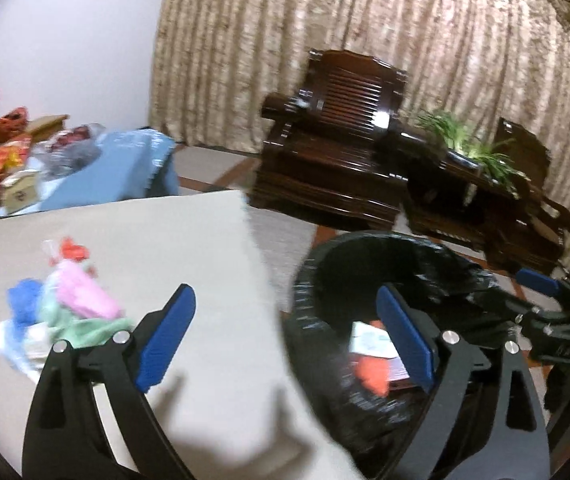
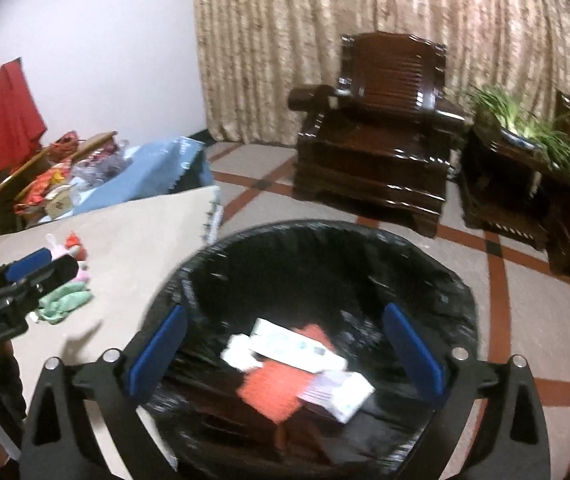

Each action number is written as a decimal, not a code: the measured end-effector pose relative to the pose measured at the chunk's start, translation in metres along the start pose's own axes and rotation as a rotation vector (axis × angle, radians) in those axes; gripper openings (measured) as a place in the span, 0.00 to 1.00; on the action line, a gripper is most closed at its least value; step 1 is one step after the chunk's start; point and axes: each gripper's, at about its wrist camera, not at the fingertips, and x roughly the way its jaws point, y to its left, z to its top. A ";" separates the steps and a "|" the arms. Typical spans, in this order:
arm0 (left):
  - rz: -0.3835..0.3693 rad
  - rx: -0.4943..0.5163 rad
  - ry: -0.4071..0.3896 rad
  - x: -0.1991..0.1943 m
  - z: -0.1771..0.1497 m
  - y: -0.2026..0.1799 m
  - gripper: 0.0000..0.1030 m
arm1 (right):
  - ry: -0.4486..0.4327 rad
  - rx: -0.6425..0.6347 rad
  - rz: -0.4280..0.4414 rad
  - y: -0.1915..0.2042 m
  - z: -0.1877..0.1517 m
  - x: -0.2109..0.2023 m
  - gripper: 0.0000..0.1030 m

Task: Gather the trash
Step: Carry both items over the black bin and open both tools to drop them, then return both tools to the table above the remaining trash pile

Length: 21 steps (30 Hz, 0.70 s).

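While my right gripper point(image 2: 285, 352) hangs spread and empty over the black-lined bin point(image 2: 437, 264), trash point(image 2: 285, 364) lies inside; my left gripper point(image 1: 285, 336), jaws apart, straddles the table point(image 1: 213, 240) edge beside leftover scraps point(image 1: 73, 304).

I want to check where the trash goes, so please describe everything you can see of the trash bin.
The trash bin is round and lined with a shiny black plastic bag folded over its rim. It stands upright and open on the tiled floor, close beside the beige table. Inside lie white boxes and red paper. The right gripper hangs open above its mouth, empty; the left gripper, also open, straddles the table edge and the bin's rim.
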 end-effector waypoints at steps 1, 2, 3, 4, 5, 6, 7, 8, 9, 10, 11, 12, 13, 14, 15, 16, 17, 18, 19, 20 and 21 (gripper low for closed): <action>0.018 -0.003 -0.005 -0.005 -0.001 0.006 0.87 | -0.007 -0.005 0.010 0.007 0.001 0.000 0.94; 0.038 -0.006 -0.011 -0.010 -0.001 0.012 0.87 | -0.016 -0.013 0.021 0.017 0.003 0.000 0.94; 0.065 -0.013 -0.016 -0.017 -0.003 0.022 0.87 | -0.022 -0.019 0.023 0.023 0.004 0.002 0.94; 0.089 -0.023 -0.020 -0.025 -0.006 0.032 0.87 | -0.029 -0.028 0.025 0.033 0.005 0.003 0.94; 0.111 -0.028 -0.024 -0.031 -0.008 0.041 0.87 | -0.033 -0.040 0.034 0.042 0.007 0.005 0.94; 0.135 -0.032 -0.027 -0.037 -0.010 0.049 0.87 | -0.033 -0.050 0.049 0.049 0.007 0.006 0.94; 0.154 -0.034 -0.029 -0.041 -0.011 0.056 0.87 | -0.034 -0.062 0.069 0.059 0.007 0.007 0.94; 0.185 -0.039 -0.033 -0.048 -0.014 0.067 0.87 | -0.035 -0.076 0.087 0.069 0.008 0.009 0.94; 0.204 -0.046 -0.034 -0.053 -0.016 0.075 0.87 | -0.038 -0.088 0.099 0.077 0.008 0.009 0.94; 0.222 -0.056 -0.033 -0.058 -0.020 0.084 0.87 | -0.041 -0.100 0.113 0.085 0.008 0.010 0.94; 0.238 -0.067 -0.031 -0.062 -0.022 0.092 0.87 | -0.042 -0.116 0.133 0.096 0.009 0.013 0.94; 0.260 -0.078 -0.030 -0.066 -0.025 0.102 0.87 | -0.038 -0.123 0.147 0.104 0.009 0.015 0.94; 0.277 -0.084 -0.029 -0.070 -0.027 0.110 0.87 | -0.033 -0.128 0.169 0.114 0.009 0.019 0.94; 0.295 -0.088 -0.028 -0.072 -0.030 0.117 0.87 | -0.030 -0.129 0.186 0.121 0.008 0.022 0.94; 0.319 -0.095 -0.026 -0.077 -0.034 0.127 0.87 | -0.027 -0.129 0.198 0.128 0.008 0.024 0.94; 0.333 -0.102 -0.024 -0.080 -0.037 0.135 0.87 | -0.017 -0.130 0.212 0.137 0.007 0.029 0.94; 0.341 -0.108 -0.023 -0.082 -0.038 0.140 0.87 | -0.006 -0.135 0.225 0.148 0.007 0.034 0.94; 0.355 -0.119 -0.020 -0.084 -0.042 0.148 0.87 | -0.001 -0.142 0.236 0.152 0.006 0.038 0.94; 0.368 -0.130 -0.015 -0.084 -0.044 0.154 0.87 | 0.007 -0.155 0.245 0.161 0.004 0.043 0.94; 0.378 -0.138 -0.012 -0.085 -0.046 0.160 0.87 | 0.011 -0.168 0.249 0.169 0.002 0.047 0.94; 0.390 -0.148 -0.006 -0.086 -0.049 0.168 0.87 | 0.016 -0.178 0.252 0.174 0.000 0.051 0.94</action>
